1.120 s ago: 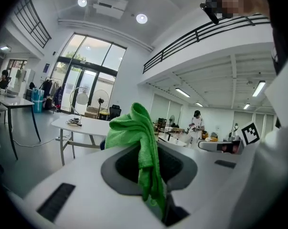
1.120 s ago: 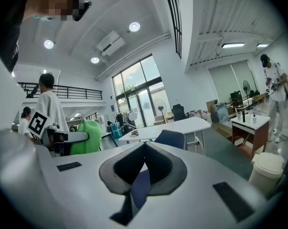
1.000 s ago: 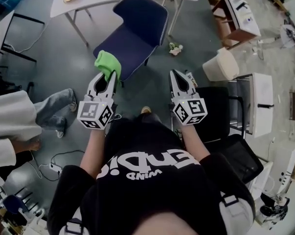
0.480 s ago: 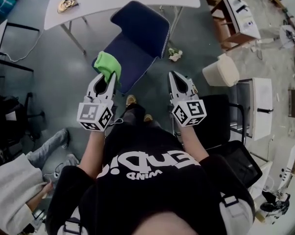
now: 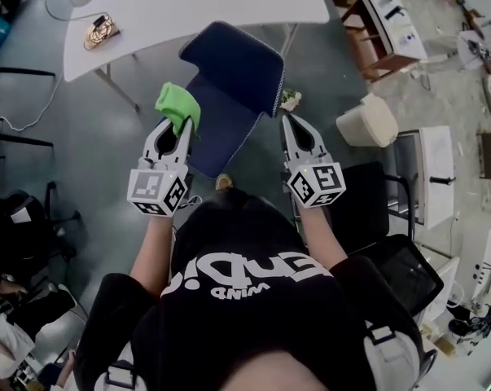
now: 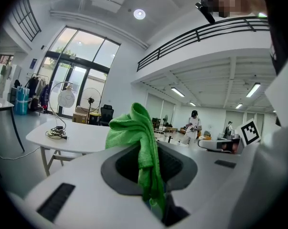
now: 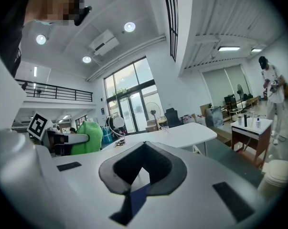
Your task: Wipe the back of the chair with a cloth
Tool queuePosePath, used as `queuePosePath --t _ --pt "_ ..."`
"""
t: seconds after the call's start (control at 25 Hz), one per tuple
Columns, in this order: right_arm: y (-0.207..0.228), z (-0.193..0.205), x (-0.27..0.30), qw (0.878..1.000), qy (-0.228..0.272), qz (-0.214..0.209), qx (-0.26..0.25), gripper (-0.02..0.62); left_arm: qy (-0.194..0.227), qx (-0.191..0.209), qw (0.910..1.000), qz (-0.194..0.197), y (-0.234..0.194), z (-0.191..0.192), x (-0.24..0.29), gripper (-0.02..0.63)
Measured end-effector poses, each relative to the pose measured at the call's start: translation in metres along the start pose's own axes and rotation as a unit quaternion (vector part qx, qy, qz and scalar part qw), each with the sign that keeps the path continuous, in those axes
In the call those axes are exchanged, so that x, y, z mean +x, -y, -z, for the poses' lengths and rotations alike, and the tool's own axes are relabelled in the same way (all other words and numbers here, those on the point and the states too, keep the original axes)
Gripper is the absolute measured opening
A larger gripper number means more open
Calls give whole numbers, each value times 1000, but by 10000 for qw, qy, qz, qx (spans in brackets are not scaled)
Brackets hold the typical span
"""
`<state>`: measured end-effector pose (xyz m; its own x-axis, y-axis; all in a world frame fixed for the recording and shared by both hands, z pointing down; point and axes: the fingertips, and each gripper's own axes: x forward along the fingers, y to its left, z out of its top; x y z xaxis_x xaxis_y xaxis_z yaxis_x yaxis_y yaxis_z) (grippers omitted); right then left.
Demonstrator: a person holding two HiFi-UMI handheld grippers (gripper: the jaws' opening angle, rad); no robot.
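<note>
We have come nearer to the dark blue padded chair [image 5: 229, 76], and more of the white tabletop [image 5: 196, 6] shows now. The person in pale coat and jeans has left our left side.

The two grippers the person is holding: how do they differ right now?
The left gripper grips a green cloth between its fingers; the right gripper has its fingers shut on nothing. In the head view the left gripper's cloth overlaps the left edge of the chair, while the right gripper sits just off the chair's right side. Both are pale grey and point forward toward the chair.
</note>
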<state>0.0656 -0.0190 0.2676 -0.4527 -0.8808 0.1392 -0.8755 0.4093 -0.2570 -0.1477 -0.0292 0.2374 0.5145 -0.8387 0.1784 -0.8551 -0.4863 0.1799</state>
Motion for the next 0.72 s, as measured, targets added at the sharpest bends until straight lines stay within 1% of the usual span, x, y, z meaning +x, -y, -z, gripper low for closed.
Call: queuePosePath --t 0.16,0.32,0.48,0.72 --pt "2 -6 17 10000 4 44 30 -6 3 29 10000 69 -13 -11 20 61" --pt "8 -10 29 10000 -11 32 47 -6 -30 23 9999 122 -17 -12 36 61" --pt "17 -5 44 10000 -1 -14 81 -5 -47 15 9999 124 -24 -3 53 61" --pt "39 3 63 9997 154 101 151 -3 -98 -3 9998 153 -33 13 79 61"
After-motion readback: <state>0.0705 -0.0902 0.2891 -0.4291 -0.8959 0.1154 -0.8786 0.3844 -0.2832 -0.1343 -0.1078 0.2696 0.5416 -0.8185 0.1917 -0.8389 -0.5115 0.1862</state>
